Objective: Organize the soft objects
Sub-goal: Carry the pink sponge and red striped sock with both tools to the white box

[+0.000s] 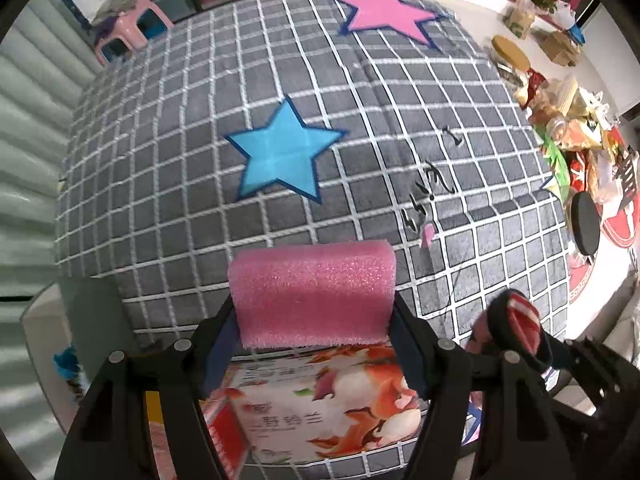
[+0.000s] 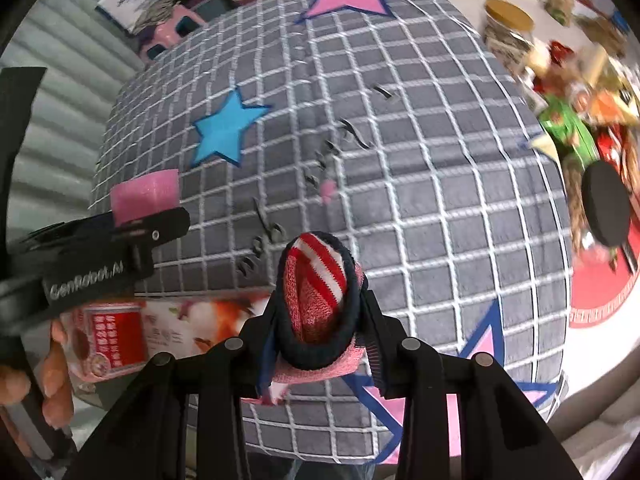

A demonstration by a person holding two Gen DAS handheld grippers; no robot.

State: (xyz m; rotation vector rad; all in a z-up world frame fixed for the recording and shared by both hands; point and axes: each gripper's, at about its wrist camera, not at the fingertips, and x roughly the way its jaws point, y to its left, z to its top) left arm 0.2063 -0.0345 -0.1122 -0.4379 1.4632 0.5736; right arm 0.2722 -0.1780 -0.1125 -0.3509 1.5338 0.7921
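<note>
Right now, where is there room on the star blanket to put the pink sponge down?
Bare grey checked blanket lies left of the blue star and between it and the pink star. The right edge is crowded with snack packets.

The left gripper (image 1: pixel 314 320) is clamped on a pink sponge (image 1: pixel 312 296) above the grey checked mat (image 1: pixel 360 168); beside it, the right gripper (image 2: pixel 320 320) pinches a rolled sock (image 2: pixel 318 300).

Foam block (image 1: pixel 312 294) above printed box (image 1: pixel 320 404) on quilt (image 1: pixel 360 152); rolled sock (image 2: pixel 318 300) to right.
</note>
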